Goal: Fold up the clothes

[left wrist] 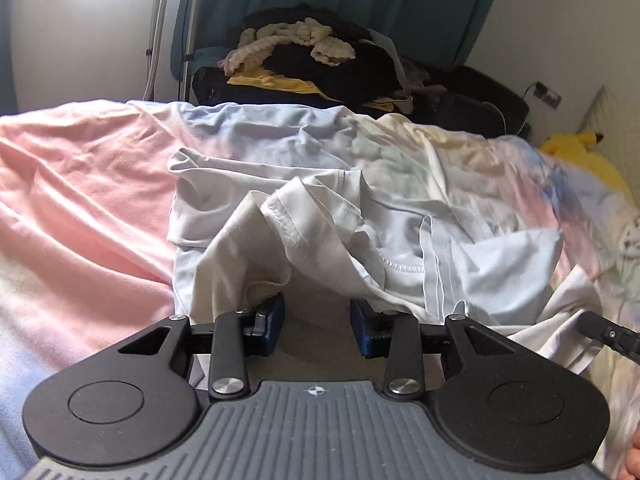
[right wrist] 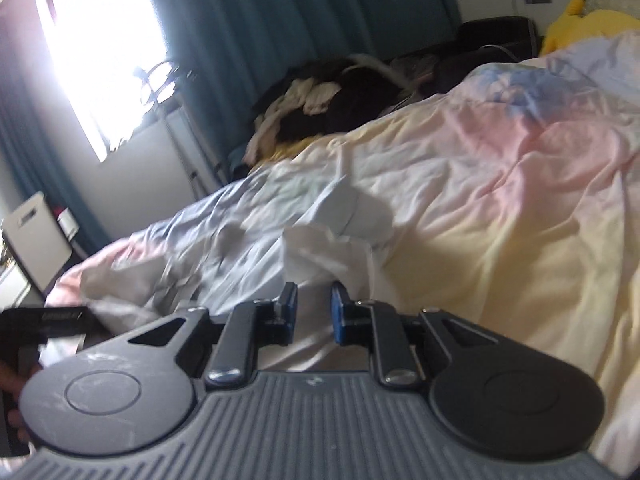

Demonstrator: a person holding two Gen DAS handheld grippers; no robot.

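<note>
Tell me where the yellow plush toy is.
In the left wrist view the yellow plush toy lies at the far right edge of the bed, beside the pastel bedsheet and below the wall socket. The right wrist view shows it top right.

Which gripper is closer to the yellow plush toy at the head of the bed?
Right, as far as I can judge. The yellow plush toy lies far to the right, beyond the white shirt. The right gripper works on that side; the left gripper is further left.

Both wrist views look low and close across the bed [left wrist: 80, 184], sharing the clothes pile [left wrist: 312, 68].
</note>
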